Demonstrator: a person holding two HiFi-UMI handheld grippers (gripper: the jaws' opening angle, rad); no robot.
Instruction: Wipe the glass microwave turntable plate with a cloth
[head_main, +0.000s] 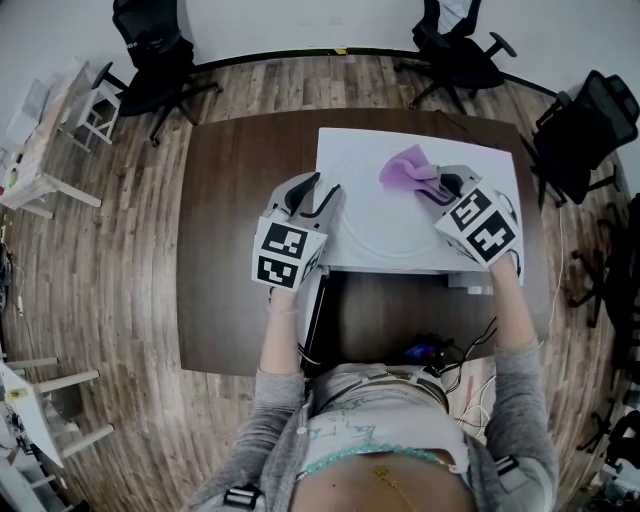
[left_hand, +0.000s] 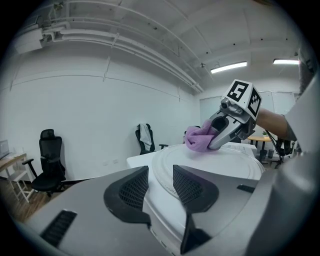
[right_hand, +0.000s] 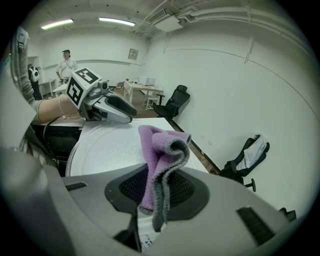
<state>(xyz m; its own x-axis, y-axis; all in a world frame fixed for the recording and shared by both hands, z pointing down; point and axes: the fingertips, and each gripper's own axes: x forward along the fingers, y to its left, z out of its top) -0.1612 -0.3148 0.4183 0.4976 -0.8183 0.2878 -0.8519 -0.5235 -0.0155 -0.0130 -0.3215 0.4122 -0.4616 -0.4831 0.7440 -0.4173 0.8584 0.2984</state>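
The round glass turntable plate (head_main: 385, 228) (left_hand: 225, 162) (right_hand: 102, 150) lies flat on a white microwave's top (head_main: 497, 160). My right gripper (head_main: 432, 188) (left_hand: 214, 141) (right_hand: 157, 192) is shut on a folded purple cloth (head_main: 405, 168) (left_hand: 197, 140) (right_hand: 161, 155). It holds the cloth down on the plate's far right part. My left gripper (head_main: 318, 200) (left_hand: 160, 187) (right_hand: 125, 112) is at the plate's left rim. Its jaws stand apart with the rim showing in the gap. Nothing is clamped between them.
The microwave stands on a dark wooden table (head_main: 230, 200). Cables and a small blue item (head_main: 425, 352) lie near the table's front edge. Black office chairs (head_main: 150, 50) (head_main: 585, 130) stand around the table, and a white stool (head_main: 95, 110) is at far left.
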